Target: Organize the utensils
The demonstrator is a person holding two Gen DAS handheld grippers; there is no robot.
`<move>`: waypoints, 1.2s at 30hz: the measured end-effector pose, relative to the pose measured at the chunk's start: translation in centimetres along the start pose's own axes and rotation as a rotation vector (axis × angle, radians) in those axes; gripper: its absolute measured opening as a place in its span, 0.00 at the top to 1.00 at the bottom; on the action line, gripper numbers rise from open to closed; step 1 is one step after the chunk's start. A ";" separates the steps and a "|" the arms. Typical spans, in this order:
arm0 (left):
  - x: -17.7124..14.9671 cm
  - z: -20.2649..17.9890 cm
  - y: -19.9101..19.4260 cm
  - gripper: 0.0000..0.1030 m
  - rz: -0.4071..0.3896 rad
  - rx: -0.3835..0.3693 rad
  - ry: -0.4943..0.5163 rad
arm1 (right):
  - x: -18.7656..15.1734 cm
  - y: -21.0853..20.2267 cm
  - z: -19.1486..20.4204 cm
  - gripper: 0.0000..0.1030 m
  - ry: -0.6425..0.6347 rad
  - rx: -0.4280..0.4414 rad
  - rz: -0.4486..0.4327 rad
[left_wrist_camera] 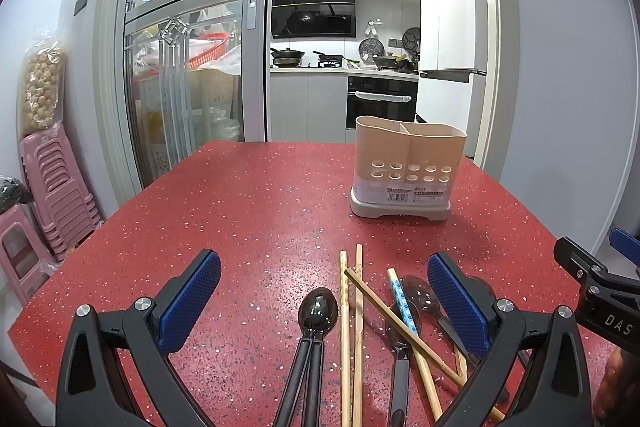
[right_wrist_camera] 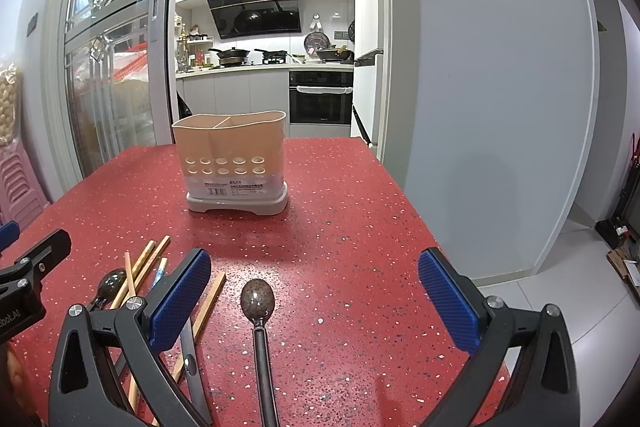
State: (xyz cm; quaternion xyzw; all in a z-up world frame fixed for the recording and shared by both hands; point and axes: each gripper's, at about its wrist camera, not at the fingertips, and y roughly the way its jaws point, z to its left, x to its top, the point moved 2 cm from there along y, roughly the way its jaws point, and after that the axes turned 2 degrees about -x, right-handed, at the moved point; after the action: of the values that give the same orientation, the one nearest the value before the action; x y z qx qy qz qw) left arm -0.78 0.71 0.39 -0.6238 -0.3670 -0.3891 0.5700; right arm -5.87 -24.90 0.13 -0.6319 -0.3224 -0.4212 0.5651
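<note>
A beige two-compartment utensil holder [left_wrist_camera: 408, 167] [right_wrist_camera: 234, 163] stands upright on the red speckled table [left_wrist_camera: 240, 211], with nothing showing in it. Near the front edge lie dark spoons [left_wrist_camera: 318, 311], several wooden chopsticks [left_wrist_camera: 352, 327] and a blue-patterned chopstick [left_wrist_camera: 402, 303], loosely crossed. My left gripper [left_wrist_camera: 324, 295] hovers open above this pile. My right gripper [right_wrist_camera: 316, 291] is open over a single dark spoon [right_wrist_camera: 258, 301]; more chopsticks [right_wrist_camera: 140, 267] lie to its left. The other gripper's black body shows at the edge of each wrist view.
Stacked pink plastic stools [left_wrist_camera: 52, 187] stand left of the table. A glass sliding door [left_wrist_camera: 180, 67] and a kitchen doorway are behind it. The table's right edge [right_wrist_camera: 440, 227] drops to a tiled floor beside a grey wall.
</note>
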 end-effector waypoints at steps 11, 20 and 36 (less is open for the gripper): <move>0.0 0.1 0.0 0.00 0.000 0.000 -0.002 | 0.0 0.0 0.0 0.00 0.000 0.001 -0.001; 0.0 0.2 -0.1 0.00 0.001 0.001 -0.001 | 0.0 -0.1 0.1 0.00 0.000 0.001 0.000; -1.6 2.3 1.8 0.00 0.147 0.035 -0.002 | 0.2 1.5 -0.1 0.00 -0.003 0.037 0.081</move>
State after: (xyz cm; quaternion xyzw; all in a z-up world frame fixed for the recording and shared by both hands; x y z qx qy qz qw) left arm 0.32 2.87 -1.92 -0.6394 -0.3274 -0.3389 0.6076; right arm -4.51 -25.23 -0.36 -0.6347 -0.3050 -0.3908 0.5928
